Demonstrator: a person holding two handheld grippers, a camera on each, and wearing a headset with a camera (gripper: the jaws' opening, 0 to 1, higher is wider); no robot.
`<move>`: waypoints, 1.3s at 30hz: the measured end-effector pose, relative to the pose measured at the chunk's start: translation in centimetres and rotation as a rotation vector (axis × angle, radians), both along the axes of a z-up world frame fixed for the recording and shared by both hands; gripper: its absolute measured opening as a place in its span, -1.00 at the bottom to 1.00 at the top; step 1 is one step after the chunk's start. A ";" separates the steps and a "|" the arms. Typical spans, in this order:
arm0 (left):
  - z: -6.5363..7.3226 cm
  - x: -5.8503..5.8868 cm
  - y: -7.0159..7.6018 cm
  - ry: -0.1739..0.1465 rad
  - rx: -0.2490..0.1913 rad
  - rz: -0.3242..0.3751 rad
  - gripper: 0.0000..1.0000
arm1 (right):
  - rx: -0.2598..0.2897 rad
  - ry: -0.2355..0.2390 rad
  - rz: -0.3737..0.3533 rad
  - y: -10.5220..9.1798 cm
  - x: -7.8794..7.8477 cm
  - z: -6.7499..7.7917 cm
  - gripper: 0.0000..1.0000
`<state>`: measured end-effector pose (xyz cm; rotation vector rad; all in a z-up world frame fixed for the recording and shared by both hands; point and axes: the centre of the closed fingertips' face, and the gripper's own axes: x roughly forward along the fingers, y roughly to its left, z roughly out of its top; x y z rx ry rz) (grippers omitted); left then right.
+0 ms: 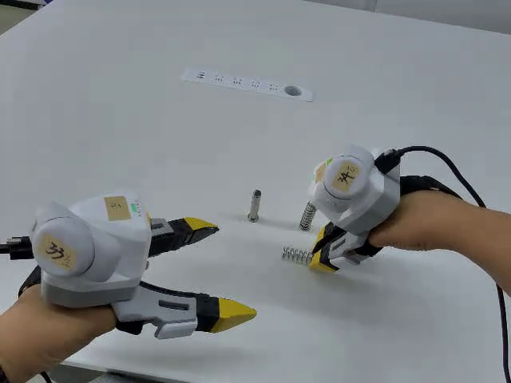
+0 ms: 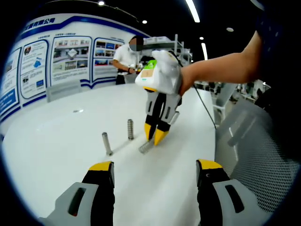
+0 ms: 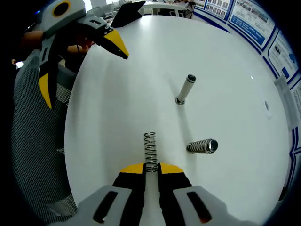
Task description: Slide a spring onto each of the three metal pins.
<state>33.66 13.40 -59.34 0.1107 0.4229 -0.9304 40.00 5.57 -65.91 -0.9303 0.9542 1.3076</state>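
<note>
My right gripper (image 1: 326, 257) points down at the white table (image 1: 120, 120), shut on one end of a loose spring (image 1: 297, 255) that lies flat. In the right gripper view the spring (image 3: 150, 151) sticks out from between the closed yellow tips of the right gripper (image 3: 150, 167). A bare metal pin (image 1: 255, 205) stands upright just beyond. To its right stands a second pin wearing a spring (image 1: 308, 215). My left gripper (image 1: 222, 271) hovers open at the near left with nothing between its fingers. The left gripper view looks between that gripper's spread tips (image 2: 155, 167) at the right gripper (image 2: 155, 134), the bare pin (image 2: 107, 143) and the sprung pin (image 2: 130, 129).
A flush power strip (image 1: 247, 83) is set into the table farther back. The table's near edge runs just below my left hand. In the left gripper view a mesh chair (image 2: 249, 155) stands on the right and a person (image 2: 126, 59) beyond the table.
</note>
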 end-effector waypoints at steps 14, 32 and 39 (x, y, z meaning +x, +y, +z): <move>0.1 0.1 -1.5 -0.030 0.021 -0.078 0.08 | 0.051 0.028 0.100 1.9 -4.2 4.1 -0.78; 0.7 -0.7 -3.3 -0.086 0.037 -0.191 -0.62 | 0.042 0.022 0.222 3.7 -7.2 6.0 -0.78; 0.5 -1.0 -3.4 -0.105 0.059 -0.215 -0.75 | 0.042 0.018 0.251 3.7 -7.5 6.1 -0.78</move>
